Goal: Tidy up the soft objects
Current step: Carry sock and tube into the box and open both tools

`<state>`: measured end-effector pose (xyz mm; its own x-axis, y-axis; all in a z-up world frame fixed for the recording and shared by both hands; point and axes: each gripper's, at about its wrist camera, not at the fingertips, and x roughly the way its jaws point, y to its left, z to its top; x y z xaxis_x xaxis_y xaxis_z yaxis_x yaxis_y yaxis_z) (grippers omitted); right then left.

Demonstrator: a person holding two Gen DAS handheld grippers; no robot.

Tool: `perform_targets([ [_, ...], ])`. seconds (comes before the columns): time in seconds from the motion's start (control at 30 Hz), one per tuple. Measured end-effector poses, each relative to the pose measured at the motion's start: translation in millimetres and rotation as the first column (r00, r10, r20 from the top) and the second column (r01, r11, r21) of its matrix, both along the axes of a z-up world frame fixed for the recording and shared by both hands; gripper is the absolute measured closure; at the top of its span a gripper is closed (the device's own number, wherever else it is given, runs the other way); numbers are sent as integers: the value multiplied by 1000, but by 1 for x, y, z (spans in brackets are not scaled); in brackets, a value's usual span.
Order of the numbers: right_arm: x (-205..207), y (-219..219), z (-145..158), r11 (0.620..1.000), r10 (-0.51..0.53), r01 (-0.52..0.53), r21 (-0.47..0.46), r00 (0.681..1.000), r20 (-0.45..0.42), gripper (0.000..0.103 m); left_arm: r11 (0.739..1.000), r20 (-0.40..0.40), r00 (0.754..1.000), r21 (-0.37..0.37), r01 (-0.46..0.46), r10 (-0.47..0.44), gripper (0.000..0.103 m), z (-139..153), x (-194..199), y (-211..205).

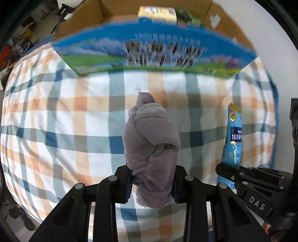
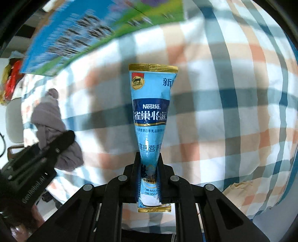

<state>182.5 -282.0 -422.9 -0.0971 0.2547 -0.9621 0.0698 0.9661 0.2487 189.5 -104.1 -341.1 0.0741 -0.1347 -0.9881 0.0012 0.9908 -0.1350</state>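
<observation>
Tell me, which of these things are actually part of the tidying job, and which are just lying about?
Part of the job:
- crumpled lilac fleece cloth, pinched in the left gripper
- light-blue Nestle foil sachet, pinched in the right gripper

Just there:
- checked blue-and-orange tablecloth
- blue-and-green printed carton
- brown cardboard box

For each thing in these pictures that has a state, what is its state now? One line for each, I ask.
Left tool: shut on towel.
Towel: bunched, held above the cloth.
Right tool: shut on sachet.
Sachet: sealed, pinched near its lower end, held above the cloth.
Blue box: lying on the cloth, blurred.
Cardboard box: open, holding a yellow pack.
Checked cloth: spread out, wrinkled.
</observation>
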Motion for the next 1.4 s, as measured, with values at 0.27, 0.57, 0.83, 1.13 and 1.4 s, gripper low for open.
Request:
perform_targets([
  [0.27, 51, 39, 98, 992, 60, -78, 104, 985, 162, 89, 995, 116, 992, -99, -31, 43, 74, 87, 42, 31],
  [0.57, 164, 82, 150, 990, 94, -120, 79, 957, 276, 89, 996, 129, 990, -79, -46, 56, 74, 105, 145, 61],
  [0.83, 242, 123, 124, 992, 95, -111, 60, 969, 227, 89, 999, -24, 999, -38, -37, 36, 73, 52, 224, 96],
  [1.13, 271, 147, 61, 991, 117, -125, 55, 984, 134, 89, 999, -160, 987, -47, 1, -9, 70, 1, 253, 101],
  [1.4, 282, 144, 24, 990, 138, -140, 22, 988, 64, 79, 999, -200, 980, -33, -29, 22, 65, -17, 254, 102],
])
